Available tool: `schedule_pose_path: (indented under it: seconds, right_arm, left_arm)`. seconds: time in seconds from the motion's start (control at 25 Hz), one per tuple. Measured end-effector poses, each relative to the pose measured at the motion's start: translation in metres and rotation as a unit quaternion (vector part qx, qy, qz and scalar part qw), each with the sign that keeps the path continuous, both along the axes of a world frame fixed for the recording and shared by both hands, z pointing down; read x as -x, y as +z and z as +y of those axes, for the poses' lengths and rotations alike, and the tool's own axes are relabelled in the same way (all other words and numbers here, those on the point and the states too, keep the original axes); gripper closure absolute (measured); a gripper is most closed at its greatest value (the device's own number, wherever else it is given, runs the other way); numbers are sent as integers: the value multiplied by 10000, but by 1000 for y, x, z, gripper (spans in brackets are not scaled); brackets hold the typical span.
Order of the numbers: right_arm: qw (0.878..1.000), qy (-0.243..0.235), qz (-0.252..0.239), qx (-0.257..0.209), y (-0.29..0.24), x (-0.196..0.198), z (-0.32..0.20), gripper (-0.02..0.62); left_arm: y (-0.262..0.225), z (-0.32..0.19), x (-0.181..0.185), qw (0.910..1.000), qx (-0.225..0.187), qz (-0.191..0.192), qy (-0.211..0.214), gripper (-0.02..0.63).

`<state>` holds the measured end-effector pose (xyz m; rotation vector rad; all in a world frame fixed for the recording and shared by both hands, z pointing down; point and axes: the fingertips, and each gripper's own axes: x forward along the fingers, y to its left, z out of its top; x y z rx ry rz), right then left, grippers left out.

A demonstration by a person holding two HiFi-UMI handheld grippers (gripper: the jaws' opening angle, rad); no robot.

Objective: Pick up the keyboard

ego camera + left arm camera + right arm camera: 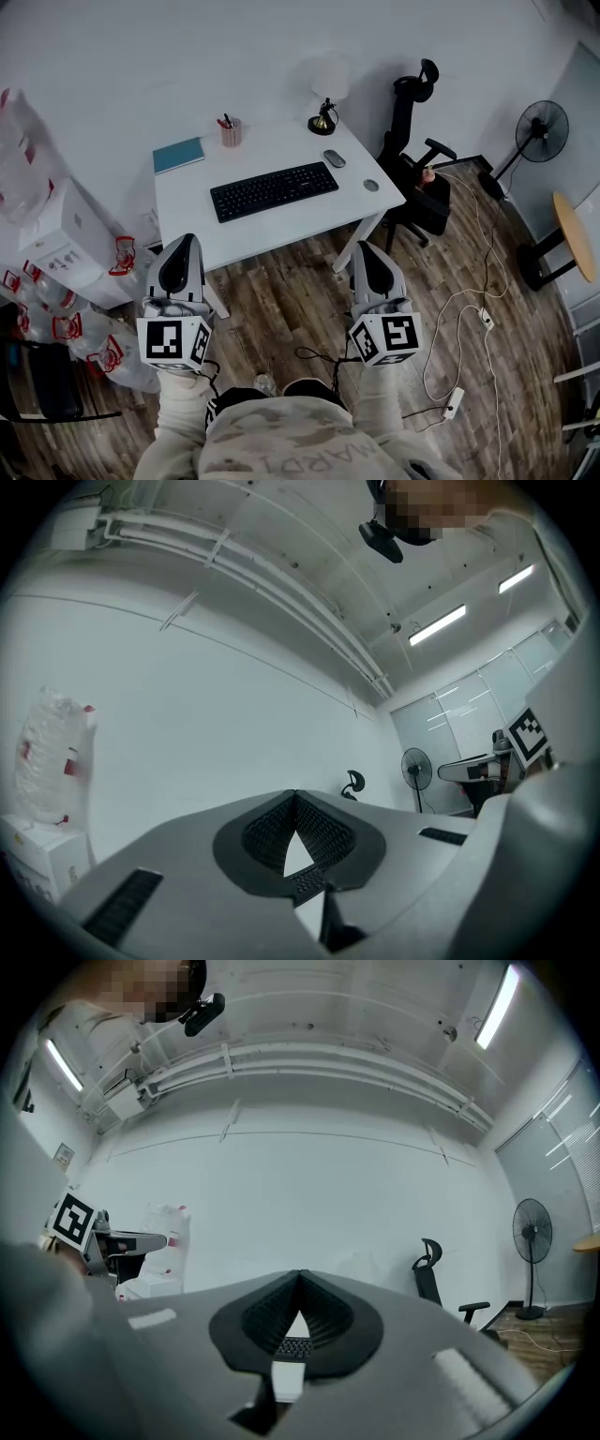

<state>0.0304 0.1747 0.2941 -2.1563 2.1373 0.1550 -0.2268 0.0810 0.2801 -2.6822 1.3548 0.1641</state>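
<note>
Keyboard point(274, 190) lies beyond my left tongs point(186, 242) and right tongs point(366, 247), both pressed together empty, long axis left-right, centred between them.

The sweatshirt point(291, 455) bears pale capitals, upside down to the camera, that seem to read "MARDI". The left gripper point(181, 246) and right gripper point(368, 251) each carry a cube with black-and-white square code markers.

Matt black plastic keyboard point(274, 190); smooth white desk point(187, 211); wood-grain floor point(281, 309).
</note>
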Motion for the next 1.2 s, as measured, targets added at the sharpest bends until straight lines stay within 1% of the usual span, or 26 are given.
schedule_pose_path:
  seconds: [0.2,0.44,0.64,0.84,1.2]
  right_arm:
    - [9999,92,7,80,8,2,-9,586]
    - [9998,131,17,133,12,-6,-28,586]
    - [9999,77,27,127,13,-18,-57,586]
    - [9999,-29,76,94,9,-35,-96,586]
    - [9995,-275,164,55,1,-74,-167,586]
  left_arm:
    - [6,-14,-1,9999,65,-25,128,601]
    - [11,-35,-11,9998,99,-30,185,601]
    - [11,-59,-23,9998,95,-58,133,601]
    - [8,-93,-38,10000,60,-42,40,601]
    - [9,-151,-67,9996,66,67,-275,601]
